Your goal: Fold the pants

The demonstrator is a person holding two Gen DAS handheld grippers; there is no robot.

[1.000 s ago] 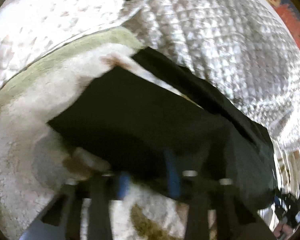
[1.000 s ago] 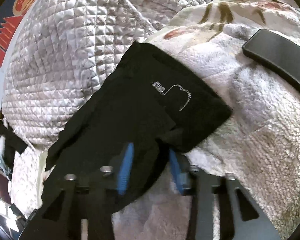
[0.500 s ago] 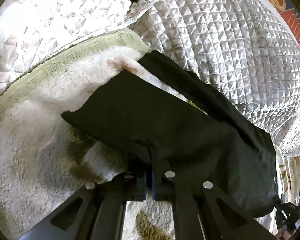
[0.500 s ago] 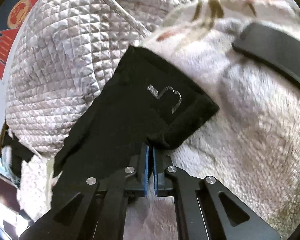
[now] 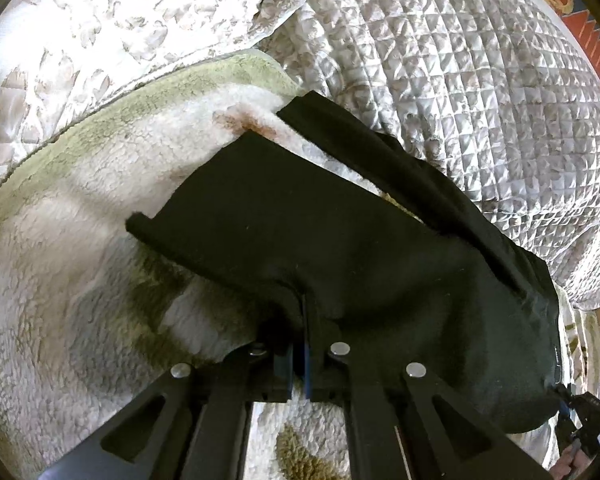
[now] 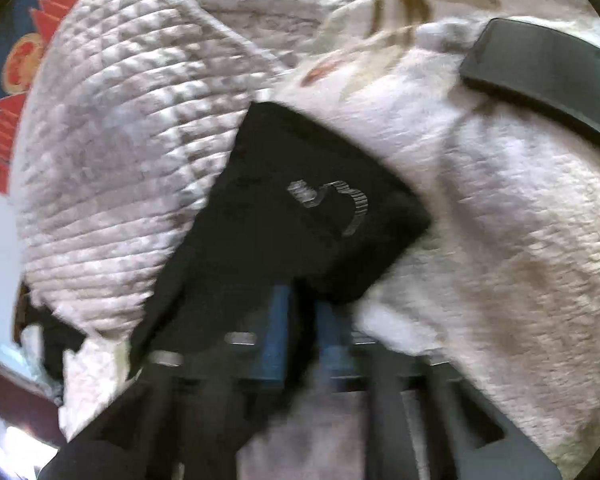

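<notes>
The black pants (image 5: pixel 340 240) lie on a fluffy white blanket (image 5: pixel 80 280), one leg running up to the right along a quilted cover. My left gripper (image 5: pixel 300 344) is shut on the near edge of the pants, cloth pinched between its blue pads. In the right wrist view the pants (image 6: pixel 300 208) show a white printed logo (image 6: pixel 332 204). My right gripper (image 6: pixel 302 340) is at the near edge of the pants. Its blue pads (image 6: pixel 274 340) stand slightly apart with dark cloth between them; the view is blurred.
A silvery quilted cover (image 5: pixel 460 80) lies behind the pants. A floral quilt (image 5: pixel 80 40) is at the upper left. A flat black object (image 6: pixel 540 76) rests on the blanket at the upper right of the right wrist view. A red and blue patterned wall hanging (image 6: pixel 16 60) is at the far left.
Both grippers closed from open onto the near edge of the pants. The right gripper's pads have since parted slightly and its view is blurred with motion.
</notes>
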